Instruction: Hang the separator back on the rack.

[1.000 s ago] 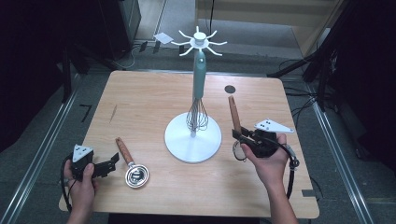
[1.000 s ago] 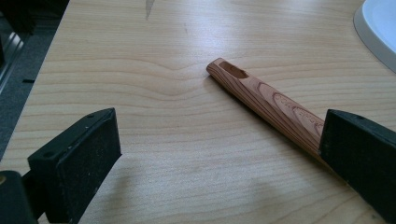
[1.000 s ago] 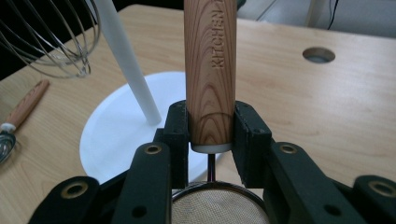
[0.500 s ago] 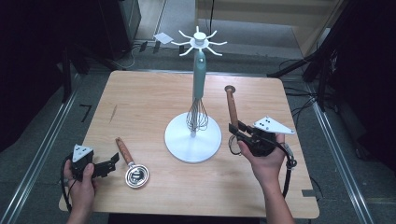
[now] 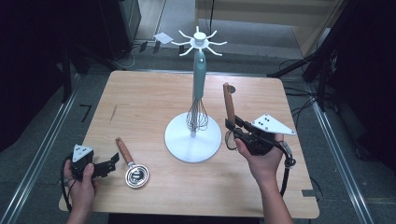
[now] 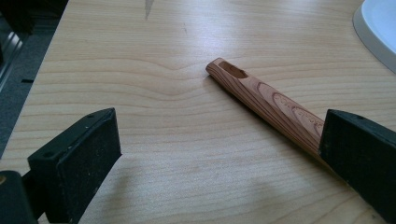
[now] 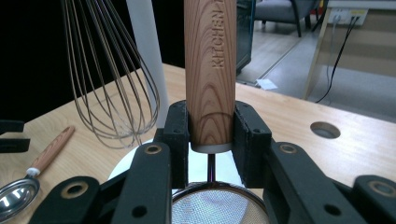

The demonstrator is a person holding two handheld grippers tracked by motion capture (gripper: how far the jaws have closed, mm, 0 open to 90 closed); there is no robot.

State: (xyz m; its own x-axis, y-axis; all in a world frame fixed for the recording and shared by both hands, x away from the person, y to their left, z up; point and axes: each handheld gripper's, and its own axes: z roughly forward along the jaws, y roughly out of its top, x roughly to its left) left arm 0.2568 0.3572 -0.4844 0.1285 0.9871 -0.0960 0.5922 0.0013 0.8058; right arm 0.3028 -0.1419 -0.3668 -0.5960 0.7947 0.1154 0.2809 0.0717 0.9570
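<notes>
At right of centre in the high view, the right tongs (image 5: 232, 127) clamp a wooden-handled strainer (image 5: 228, 101) upright beside the white stand (image 5: 193, 138), while the left tongs (image 5: 112, 162) gape wide, lower left, near a spoon (image 5: 131, 164).

The high view looks forward and down from above the table (image 5: 140, 107), far enough to see all of it. The left gripper view sits low, close behind its claw, facing a wooden handle (image 6: 266, 105). The right gripper view looks past its claw at the whisk (image 7: 109, 70). Both gripper views share the white stand base (image 6: 378, 28).
</notes>
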